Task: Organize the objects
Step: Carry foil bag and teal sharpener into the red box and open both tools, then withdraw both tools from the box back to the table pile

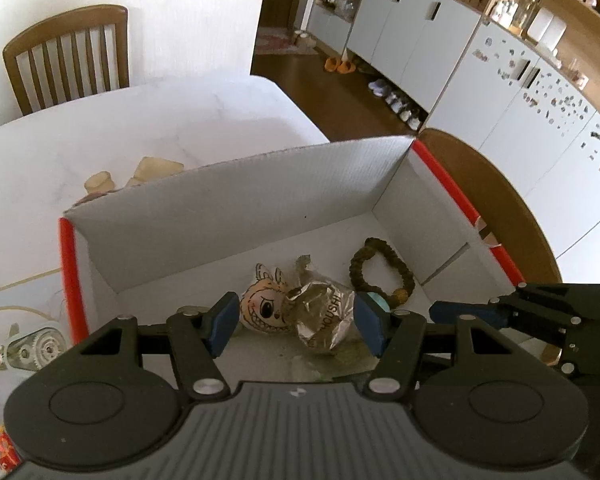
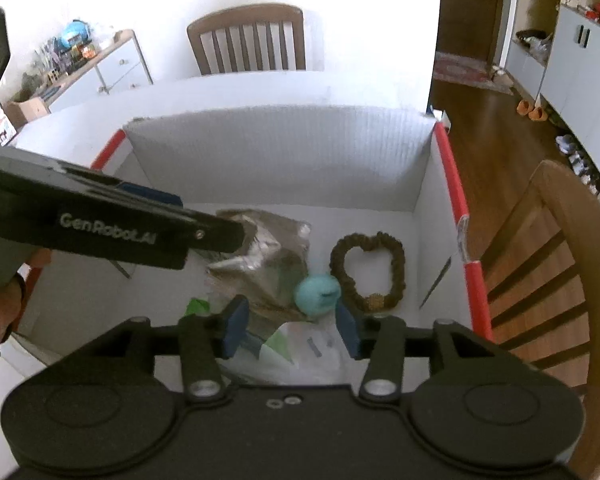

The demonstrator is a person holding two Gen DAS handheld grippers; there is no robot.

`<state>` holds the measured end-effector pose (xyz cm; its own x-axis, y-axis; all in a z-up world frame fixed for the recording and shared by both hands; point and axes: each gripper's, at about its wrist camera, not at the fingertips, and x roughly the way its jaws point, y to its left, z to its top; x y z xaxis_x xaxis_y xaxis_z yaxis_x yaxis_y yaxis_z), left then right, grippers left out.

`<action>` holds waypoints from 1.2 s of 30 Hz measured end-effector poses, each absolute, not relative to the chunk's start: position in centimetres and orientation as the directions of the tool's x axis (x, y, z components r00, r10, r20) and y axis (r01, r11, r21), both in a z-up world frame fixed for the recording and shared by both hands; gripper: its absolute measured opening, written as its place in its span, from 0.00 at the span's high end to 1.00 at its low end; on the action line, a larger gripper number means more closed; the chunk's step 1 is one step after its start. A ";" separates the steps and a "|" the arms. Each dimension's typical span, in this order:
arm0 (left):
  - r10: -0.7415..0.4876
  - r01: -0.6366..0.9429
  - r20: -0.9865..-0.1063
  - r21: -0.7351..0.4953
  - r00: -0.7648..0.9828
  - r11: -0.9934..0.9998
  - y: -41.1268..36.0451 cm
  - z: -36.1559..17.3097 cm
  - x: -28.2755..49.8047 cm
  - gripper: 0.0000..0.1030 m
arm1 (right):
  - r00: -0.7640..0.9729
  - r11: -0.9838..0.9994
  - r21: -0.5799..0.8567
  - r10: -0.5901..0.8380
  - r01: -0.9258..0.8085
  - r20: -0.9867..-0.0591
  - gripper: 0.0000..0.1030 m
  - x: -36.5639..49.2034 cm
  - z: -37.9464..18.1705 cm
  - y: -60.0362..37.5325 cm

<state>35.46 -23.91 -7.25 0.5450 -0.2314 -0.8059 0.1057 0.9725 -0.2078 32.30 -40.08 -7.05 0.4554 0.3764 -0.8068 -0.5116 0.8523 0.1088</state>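
Note:
A white cardboard box with red edges (image 1: 236,216) (image 2: 284,152) stands on the white table. Inside lie a toothy-faced plush toy (image 1: 264,306), a crinkled silver foil packet (image 1: 320,316) (image 2: 260,252), a brown scrunchie (image 1: 380,276) (image 2: 366,268), a teal ball (image 2: 317,294) and a clear plastic bag with a green and white label (image 2: 300,348). My left gripper (image 1: 296,322) is open above the toy and packet. My right gripper (image 2: 292,330) is open above the plastic bag, holding nothing. The left gripper's body crosses the right wrist view (image 2: 112,224).
Cream-coloured small pieces (image 1: 140,176) lie on the table behind the box. A geared tape dispenser (image 1: 32,350) sits left of the box. Wooden chairs stand at the far side (image 2: 248,40) and the right (image 2: 560,280). White cabinets (image 1: 500,92) line the room.

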 end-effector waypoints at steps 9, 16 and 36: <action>-0.235 0.133 -0.755 -0.195 0.613 0.972 -22.8 -4.4 32.4 0.39 | 0.500 0.854 0.122 0.405 -0.505 -0.766 0.50 30.5 -4.4 -40.0; -0.240 0.162 -0.703 -0.178 0.670 0.971 -21.6 -1.6 29.7 0.39 | 0.525 0.857 0.136 0.422 -0.497 -0.739 0.47 28.9 -2.6 -39.6; -0.225 0.151 -0.646 -0.169 0.729 0.974 -15.0 1.3 23.1 0.20 | 0.590 0.857 0.173 0.467 -0.485 -0.659 0.17 24.1 0.7 -35.2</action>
